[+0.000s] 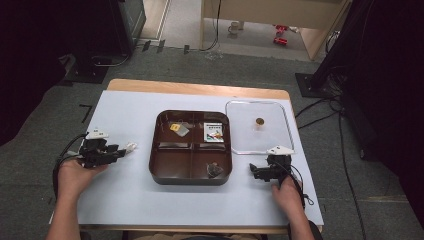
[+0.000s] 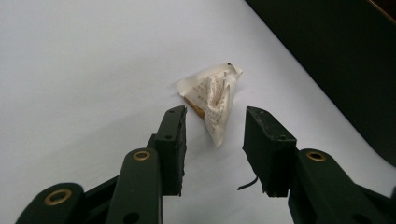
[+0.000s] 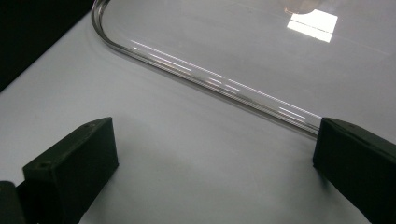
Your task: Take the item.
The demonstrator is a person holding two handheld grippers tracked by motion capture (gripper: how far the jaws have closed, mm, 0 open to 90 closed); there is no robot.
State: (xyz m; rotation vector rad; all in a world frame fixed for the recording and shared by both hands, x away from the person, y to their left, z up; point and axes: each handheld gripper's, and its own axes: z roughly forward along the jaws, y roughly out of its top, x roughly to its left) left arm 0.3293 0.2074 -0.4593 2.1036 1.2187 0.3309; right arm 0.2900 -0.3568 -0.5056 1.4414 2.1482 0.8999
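Note:
A small crumpled white sachet with printed text lies on the white mat, left of the dark brown four-part tray. My left gripper lies low on the mat and points right at the sachet. In the left gripper view its jaws stand apart, with the sachet's near tip between them and no pad pressing on it. My right gripper rests right of the tray. Its jaws are wide open over bare mat, just short of the clear lid's rim.
The tray holds a yellow-and-silver packet back left, a white-and-green packet back right and a dark crumpled one front right. The clear lid with a brown knob lies right of it. Cables trail on the floor.

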